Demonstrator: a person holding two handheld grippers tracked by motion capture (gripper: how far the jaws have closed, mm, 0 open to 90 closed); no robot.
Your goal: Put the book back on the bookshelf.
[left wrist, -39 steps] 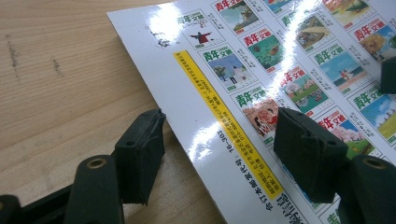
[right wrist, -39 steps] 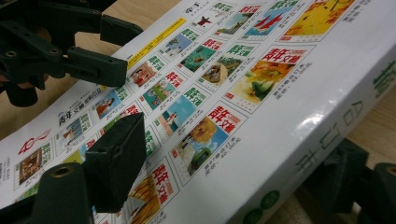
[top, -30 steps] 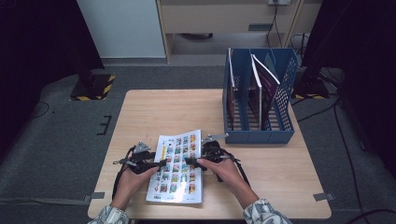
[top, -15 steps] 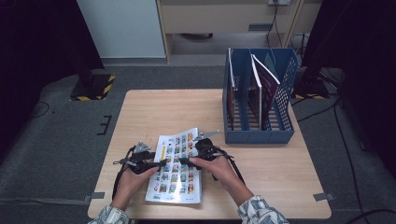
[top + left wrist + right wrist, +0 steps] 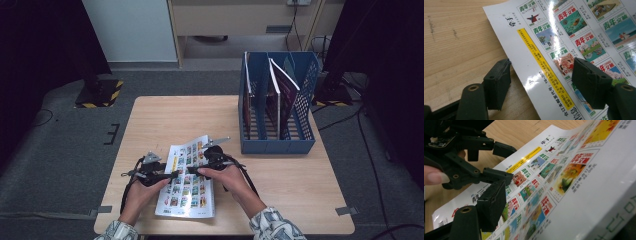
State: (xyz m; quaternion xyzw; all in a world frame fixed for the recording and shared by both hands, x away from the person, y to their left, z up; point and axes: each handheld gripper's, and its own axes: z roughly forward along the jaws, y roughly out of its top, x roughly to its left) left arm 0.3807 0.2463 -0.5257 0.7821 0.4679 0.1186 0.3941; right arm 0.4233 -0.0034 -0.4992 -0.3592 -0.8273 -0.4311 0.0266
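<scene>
A magazine (image 5: 186,196) with a white cover full of small pictures lies near the table's front edge. My left gripper (image 5: 175,174) stands open astride its left edge (image 5: 541,72), one jaw over the bare wood and the other over the cover (image 5: 574,25). My right gripper (image 5: 193,170) is shut on the magazine's right side, and that side is tilted up off the table. Its upper finger (image 5: 491,205) lies on the cover (image 5: 574,170); the lower one is hidden underneath. The left gripper (image 5: 510,162) faces it close by.
A blue file rack (image 5: 277,146) with a few upright books stands at the table's back right. Bare wooden table (image 5: 165,117) stretches behind the magazine and to the right of my hands. Cables trail from both grippers.
My right gripper has shifted left and slightly up over the magazine, and the magazine's right side has risen with it. The left gripper has stayed where it was.
</scene>
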